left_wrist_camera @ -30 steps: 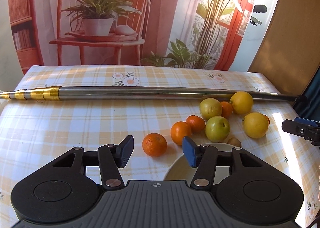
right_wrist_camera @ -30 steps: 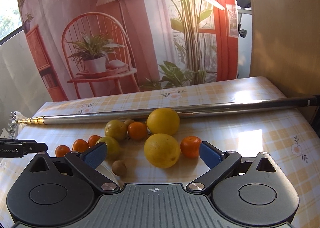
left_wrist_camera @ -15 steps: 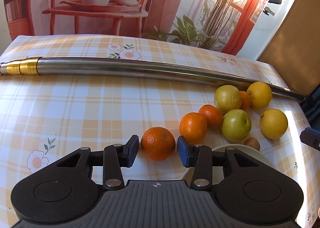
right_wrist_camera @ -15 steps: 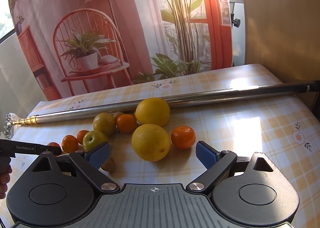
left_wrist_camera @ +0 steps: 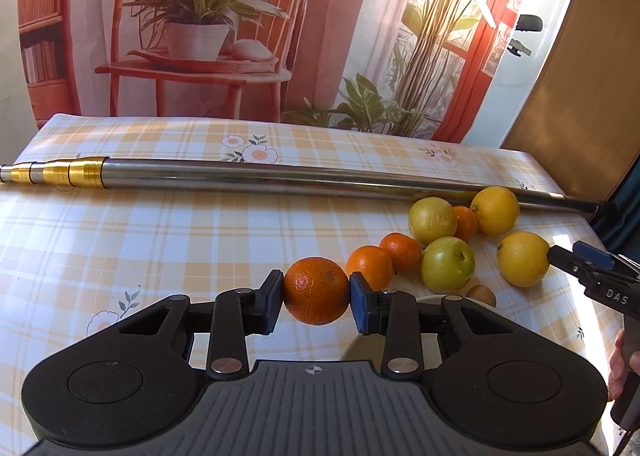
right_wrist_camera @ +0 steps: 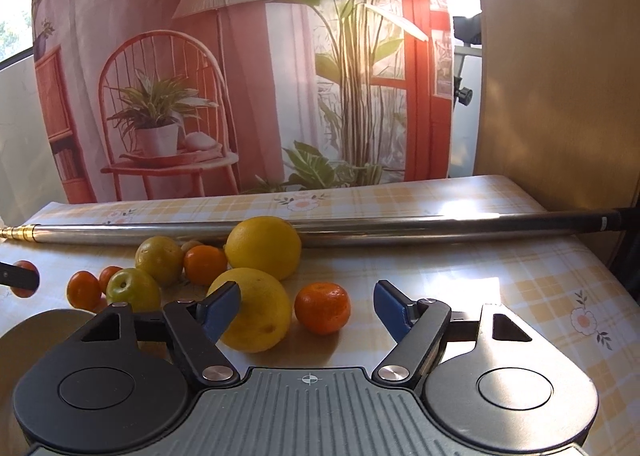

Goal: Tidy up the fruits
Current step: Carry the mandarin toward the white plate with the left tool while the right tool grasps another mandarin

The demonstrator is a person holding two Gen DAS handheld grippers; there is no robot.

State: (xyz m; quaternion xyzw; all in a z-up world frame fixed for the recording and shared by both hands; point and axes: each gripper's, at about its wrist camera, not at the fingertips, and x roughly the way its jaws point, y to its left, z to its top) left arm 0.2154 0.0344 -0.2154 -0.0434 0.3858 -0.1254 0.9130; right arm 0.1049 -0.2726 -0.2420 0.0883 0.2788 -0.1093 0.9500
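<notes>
My left gripper (left_wrist_camera: 316, 291) is shut on an orange mandarin (left_wrist_camera: 317, 290), which sits between its blue pads just above the checked tablecloth. To its right lie two more mandarins (left_wrist_camera: 370, 266), two green apples (left_wrist_camera: 447, 269), two lemons (left_wrist_camera: 523, 258) and a small brown kiwi (left_wrist_camera: 482, 294). My right gripper (right_wrist_camera: 307, 308) stands open. The nearer lemon (right_wrist_camera: 256, 310) touches its left pad, and a mandarin (right_wrist_camera: 322, 308) lies between the fingers. A white plate (right_wrist_camera: 38, 326) shows at the lower left of the right wrist view.
A long steel pole (left_wrist_camera: 280, 179) with a gold end lies across the table behind the fruit. A printed backdrop hangs behind the table and a brown panel (right_wrist_camera: 560, 76) stands at the right. A hand (left_wrist_camera: 624, 360) holds the right gripper's handle.
My left gripper closed on the nearest mandarin and lifted it slightly. My right gripper moved forward to the near lemon and the mandarin beside it.
</notes>
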